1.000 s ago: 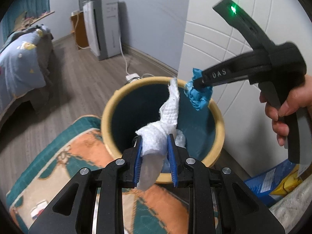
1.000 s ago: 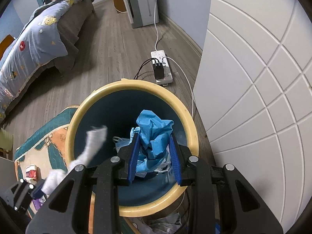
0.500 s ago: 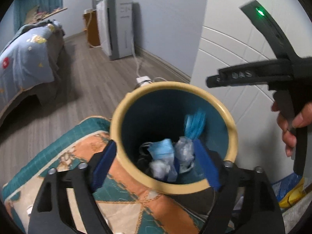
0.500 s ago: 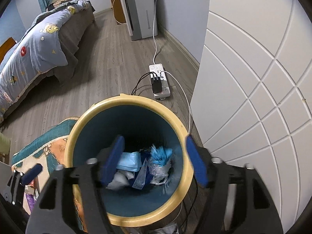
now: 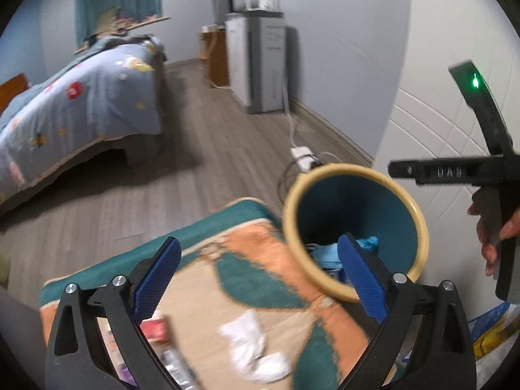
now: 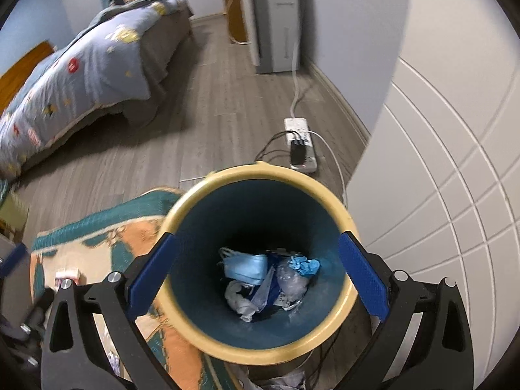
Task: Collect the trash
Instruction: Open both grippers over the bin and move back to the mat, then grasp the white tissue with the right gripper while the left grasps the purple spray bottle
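While both grippers are standing wide open and holding nothing, the bin [image 6: 260,347] is sitting on the wood floor [image 6: 208,136] at the edge of the rug [image 5: 247,260], beside the white panelled door [image 6: 455,162]. Its rim is showing as a thick cream-yellow ring, and its inner wall is showing dark teal.

The right gripper [image 6: 256,273] is hovering directly above the bin mouth, with its blue pads [image 6: 364,279] framing the rim on either side. At the bottom of the bin, a heap of trash is lying:
- a light blue face mask [image 6: 245,266], folded, toward the left;
- a crumpled blue glove [image 6: 304,265], toward the right;
- a clear plastic wrapper [image 6: 291,281] just below the glove;
- a white tissue [image 6: 239,299] at the lower left of the heap.

The left gripper [image 5: 260,279] is hanging over the rug, to the left of the bin, with its right pad overlapping the bin's near rim in that view. Between its fingers, a crumpled white tissue [image 5: 253,344] is lying loose on the rug, apart from the bin. A red packet [image 5: 156,328] is lying on the rug near the left finger; motion blur is hiding its detail.

Behind the bin, a power strip [image 6: 300,144] with a black plug is resting on the floor, and a bed [image 6: 84,65] is standing well apart at the far left.
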The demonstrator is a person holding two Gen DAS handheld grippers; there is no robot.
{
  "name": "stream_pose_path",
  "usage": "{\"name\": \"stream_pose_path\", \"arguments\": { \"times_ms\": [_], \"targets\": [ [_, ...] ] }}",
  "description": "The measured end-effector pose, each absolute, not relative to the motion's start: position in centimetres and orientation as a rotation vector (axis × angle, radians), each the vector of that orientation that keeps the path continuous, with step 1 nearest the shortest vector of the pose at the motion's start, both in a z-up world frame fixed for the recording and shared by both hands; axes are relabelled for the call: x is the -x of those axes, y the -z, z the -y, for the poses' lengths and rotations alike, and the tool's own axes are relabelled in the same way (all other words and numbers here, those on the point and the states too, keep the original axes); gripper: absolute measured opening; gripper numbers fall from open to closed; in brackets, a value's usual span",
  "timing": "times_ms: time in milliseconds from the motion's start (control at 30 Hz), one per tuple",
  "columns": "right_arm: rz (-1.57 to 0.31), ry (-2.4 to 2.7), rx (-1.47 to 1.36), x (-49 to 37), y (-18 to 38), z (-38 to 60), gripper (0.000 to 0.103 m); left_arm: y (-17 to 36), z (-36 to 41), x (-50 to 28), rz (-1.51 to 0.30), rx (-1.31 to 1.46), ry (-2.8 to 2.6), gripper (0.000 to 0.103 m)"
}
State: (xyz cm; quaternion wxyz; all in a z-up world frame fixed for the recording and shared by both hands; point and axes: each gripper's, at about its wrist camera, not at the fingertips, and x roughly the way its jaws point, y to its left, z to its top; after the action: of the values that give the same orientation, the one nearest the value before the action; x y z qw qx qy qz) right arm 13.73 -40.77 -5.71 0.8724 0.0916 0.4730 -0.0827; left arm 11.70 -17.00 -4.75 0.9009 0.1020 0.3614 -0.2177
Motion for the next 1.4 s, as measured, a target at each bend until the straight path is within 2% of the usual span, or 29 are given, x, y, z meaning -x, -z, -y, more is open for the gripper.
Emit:
{"name": "stream_pose_path", "arguments": {
  "times_ms": [267,500,633,933,1400],
  "targets": [
    [-0.959,0.040,-0.092,-13.0,3.1,33.5,0.097,1.5,7.2,-8.0,-0.721,-0.224,0.277,0.097],
    [-0.993,-0.038,-0.061,-12.6,3.4,28.2,0.097,1.2,-0.7,-5.5,-0.783,-0.098,0.117,0.098],
    [-1.028,-0.051,-0.065,-12.1,4.2,25.6,0.097,2.8,-4.0,-5.4,-0.814,-0.034,0.068,0.098],
    [-1.086,-0.062,-0.140,-11.1,5.9,20.8,0.097,4.9,-6.2,-5.6,-0.849,-0.062,0.006,0.098],
    [-1.207,-0.076,-0.081,-13.6,10.6,18.1,0.097,8.8,-4.8,-6.8,-0.922,-0.163,0.033,0.098]
  ]
}}
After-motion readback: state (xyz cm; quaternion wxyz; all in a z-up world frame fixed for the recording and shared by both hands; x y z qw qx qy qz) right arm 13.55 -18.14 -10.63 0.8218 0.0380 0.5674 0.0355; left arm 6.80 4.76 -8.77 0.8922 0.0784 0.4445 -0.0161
